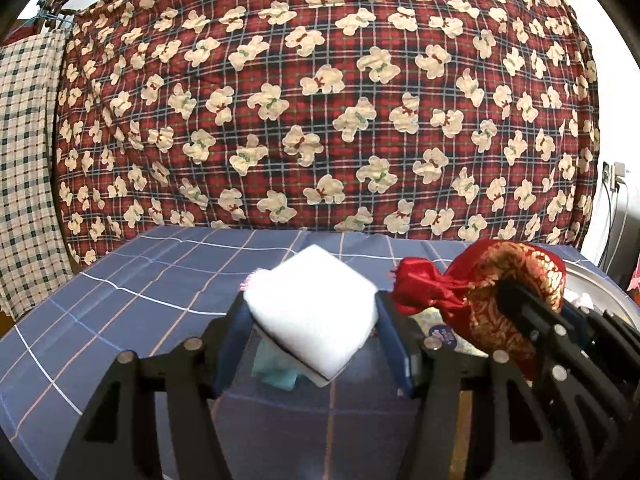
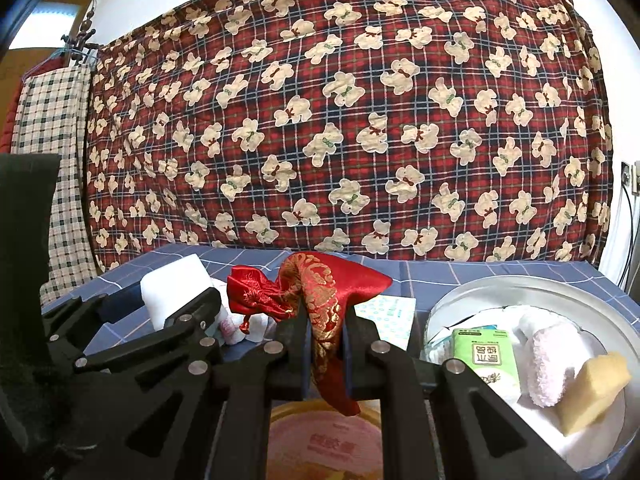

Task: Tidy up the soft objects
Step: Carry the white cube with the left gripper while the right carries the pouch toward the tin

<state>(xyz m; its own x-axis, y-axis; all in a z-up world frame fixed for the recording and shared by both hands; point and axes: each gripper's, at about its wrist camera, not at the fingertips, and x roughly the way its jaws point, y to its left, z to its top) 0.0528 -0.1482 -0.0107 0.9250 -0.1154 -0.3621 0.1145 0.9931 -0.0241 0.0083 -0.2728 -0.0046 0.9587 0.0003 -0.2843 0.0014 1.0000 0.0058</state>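
My left gripper [image 1: 312,304] is shut on a white foam block [image 1: 316,328], which it holds tilted a little above the blue checked tablecloth [image 1: 140,280]. Its blue pads press on both sides of the block. My right gripper [image 2: 326,320] is shut on a red and gold brocade pouch [image 2: 320,292]. The pouch's tied neck hangs to the left and its lower end droops below the fingers. Both grippers sit side by side, the block [image 2: 176,288] to the left of the pouch [image 1: 516,276].
A metal basin [image 2: 520,284] at the right holds a green tissue pack [image 2: 486,354], a pink towel [image 2: 546,364] and a yellow sponge [image 2: 592,388]. A dotted packet [image 2: 390,316] and a teal item [image 1: 276,374] lie on the cloth. A bear-print quilt [image 1: 320,100] hangs behind.
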